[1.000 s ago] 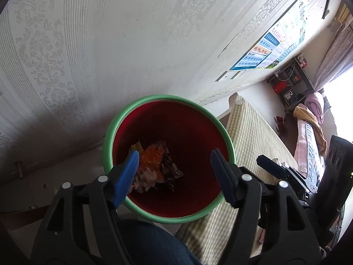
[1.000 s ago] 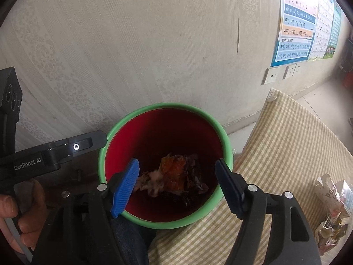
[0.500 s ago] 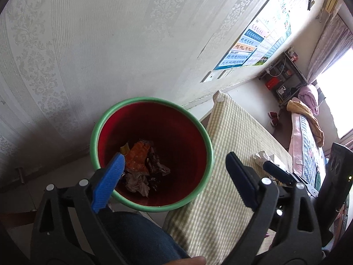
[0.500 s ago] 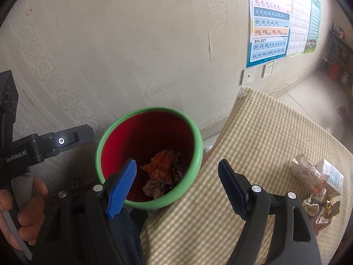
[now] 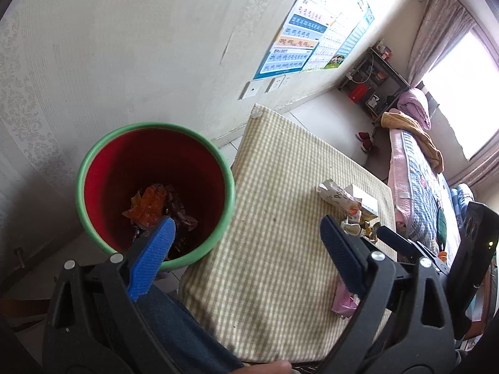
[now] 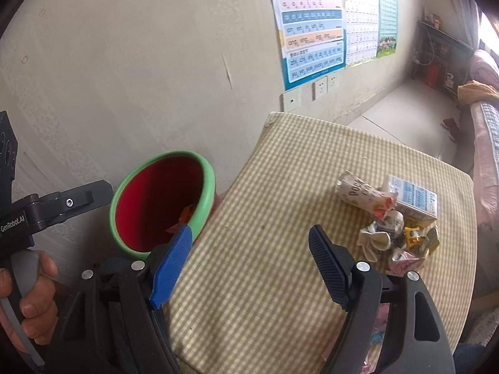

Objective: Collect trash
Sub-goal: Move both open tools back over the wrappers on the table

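A red bin with a green rim (image 5: 93, 159) stands on the floor left of the table; it also shows in the right wrist view (image 6: 208, 184). Orange and brown wrappers (image 5: 149, 207) lie at its bottom. A pile of trash (image 6: 389, 218) lies on the checked tablecloth (image 6: 280, 202) at the right: a crumpled paper cup, a white carton, wrappers. It also shows in the left wrist view (image 5: 346, 199). My left gripper (image 5: 246, 243) is open and empty over the bin's near edge and the table. My right gripper (image 6: 249, 246) is open and empty above the table.
A pink wrapper (image 5: 343, 302) lies near the table's front right edge. A wall with posters (image 6: 315, 25) and sockets is behind the table. A bed (image 5: 418, 168) and a shelf (image 5: 374, 84) stand at the far right. The person's knee (image 5: 187, 336) is below.
Both grippers have swung right, away from over the bin toward the table. The trash pile has come into view. Both stay open and empty.
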`<state>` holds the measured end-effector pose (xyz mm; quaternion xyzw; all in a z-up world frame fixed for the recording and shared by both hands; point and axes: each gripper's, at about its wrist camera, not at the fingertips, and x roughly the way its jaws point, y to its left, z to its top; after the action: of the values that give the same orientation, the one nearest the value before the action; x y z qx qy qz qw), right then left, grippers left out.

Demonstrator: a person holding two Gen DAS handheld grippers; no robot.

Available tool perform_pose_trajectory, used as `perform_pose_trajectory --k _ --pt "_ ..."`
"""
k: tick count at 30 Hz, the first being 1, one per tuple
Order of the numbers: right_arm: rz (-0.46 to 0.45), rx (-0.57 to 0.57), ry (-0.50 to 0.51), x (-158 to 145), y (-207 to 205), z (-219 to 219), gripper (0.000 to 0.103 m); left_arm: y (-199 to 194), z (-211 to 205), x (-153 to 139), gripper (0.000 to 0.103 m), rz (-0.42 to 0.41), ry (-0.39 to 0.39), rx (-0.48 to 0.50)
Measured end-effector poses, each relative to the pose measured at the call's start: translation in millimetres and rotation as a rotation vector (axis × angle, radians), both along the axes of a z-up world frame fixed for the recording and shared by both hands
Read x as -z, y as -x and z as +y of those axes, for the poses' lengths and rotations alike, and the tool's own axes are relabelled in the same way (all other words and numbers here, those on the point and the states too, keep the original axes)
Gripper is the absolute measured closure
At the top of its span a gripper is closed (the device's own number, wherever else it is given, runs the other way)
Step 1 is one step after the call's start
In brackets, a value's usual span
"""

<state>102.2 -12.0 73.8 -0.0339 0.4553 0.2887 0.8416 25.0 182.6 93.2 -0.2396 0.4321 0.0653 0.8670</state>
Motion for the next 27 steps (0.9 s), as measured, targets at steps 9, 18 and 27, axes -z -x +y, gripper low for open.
perform_pose_trajectory --k 9,18,27 --pt "0.004 0.130 -0.004 2.6 -1.3 -76.6 0.028 -24.3 -59.8 3.8 0.011 0.007 -0.010 0.109" --pt "0.023 0.259 0.008 14.6 -8.6 -152.2 0.028 -51.3 -117.3 12.6 0.011 0.025 -0.013 0.209" --pt "0.040 0.349 0.020 25.5 -24.9 -199.7 0.028 -79.2 -158.2 24.5 0.011 0.053 -0.011 0.297"
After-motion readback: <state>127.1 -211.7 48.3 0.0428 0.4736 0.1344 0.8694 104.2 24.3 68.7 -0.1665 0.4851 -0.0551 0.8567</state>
